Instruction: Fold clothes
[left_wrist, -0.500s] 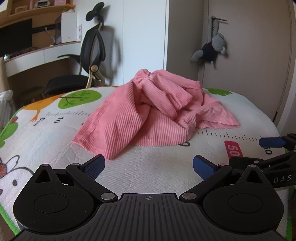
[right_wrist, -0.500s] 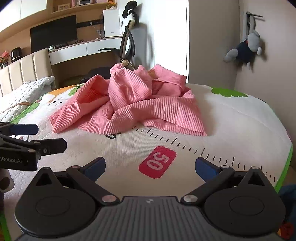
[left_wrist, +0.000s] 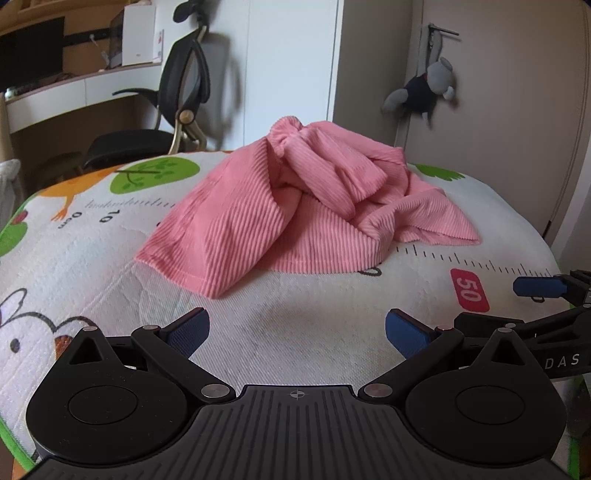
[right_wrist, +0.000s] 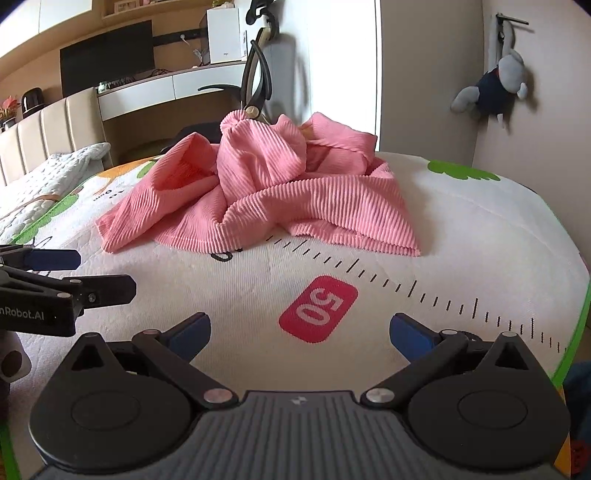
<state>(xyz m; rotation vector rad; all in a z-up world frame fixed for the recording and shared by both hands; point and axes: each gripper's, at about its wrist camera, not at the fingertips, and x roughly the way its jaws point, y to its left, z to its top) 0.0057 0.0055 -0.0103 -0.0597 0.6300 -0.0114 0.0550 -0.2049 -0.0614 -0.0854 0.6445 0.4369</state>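
Lying crumpled in a heap, the pink ribbed knit garment (left_wrist: 295, 206) (right_wrist: 266, 192) sits on the white printed play mat (left_wrist: 303, 332) (right_wrist: 461, 236) covering the bed. Nearer the camera, the left gripper (left_wrist: 297, 328) and the right gripper (right_wrist: 300, 330) hover above the mat, both released with jaws spread wide, clear of the cloth.

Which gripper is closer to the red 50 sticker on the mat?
Right. The right gripper hangs open just in front of the red 50; the left gripper, also open, sits off to that mark's left, facing the pink garment.
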